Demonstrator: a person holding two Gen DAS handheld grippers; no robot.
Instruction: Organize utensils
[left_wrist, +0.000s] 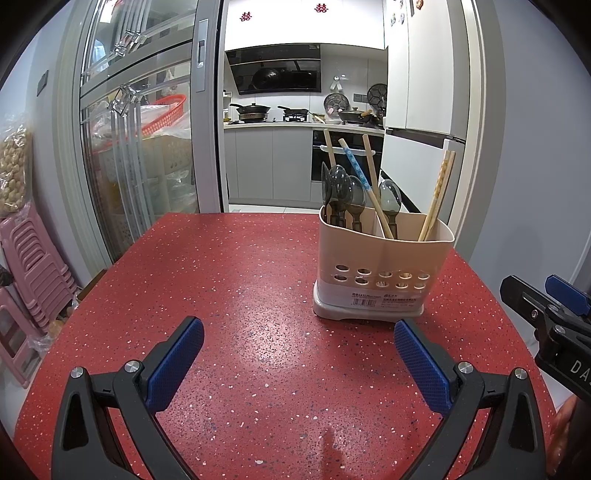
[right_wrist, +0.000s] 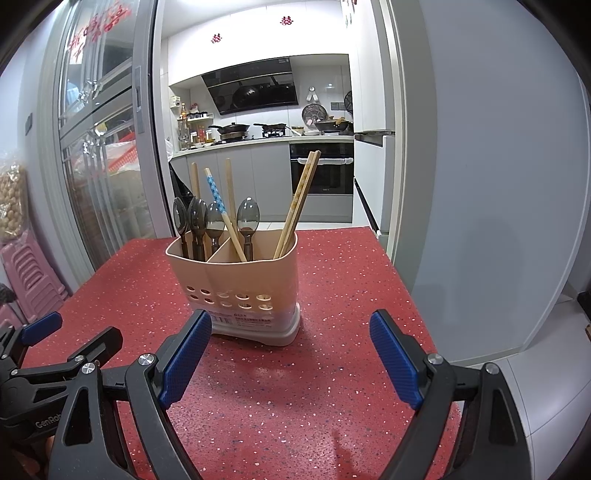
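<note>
A beige holder (right_wrist: 240, 288) stands upright on the red speckled table (left_wrist: 229, 280), toward its far right part, with a row of round holes low on its front wall and a label on its base. A divider splits it into two compartments. In the left one stand four dark spoons (right_wrist: 199, 221), bowls up, handles down. The right one holds a pair of patterned chopsticks (right_wrist: 299, 199) leaning to the right against the rim, and a blue-dotted chopstick (right_wrist: 218, 199) leaning left across the divider. Two plain wooden chopsticks (right_wrist: 229, 192) rise behind the spoons; which compartment each sits in is hard to tell from here.

The left gripper (left_wrist: 299, 354) hangs over the near part of the table, jaws spread wide with nothing between them, its blue pads (left_wrist: 177, 362) clear of the holder, which stands just beyond its right finger. The right gripper (right_wrist: 291, 354) points at the holder from the near side, jaws likewise spread wide and empty; its left pad overlaps the holder's base in the right wrist view, though contact cannot be judged. Each gripper shows at the edge of the other's view, side by side. The rest of the tabletop is bare. Behind the far edge a doorway opens onto a kitchen (left_wrist: 306, 110).
</note>
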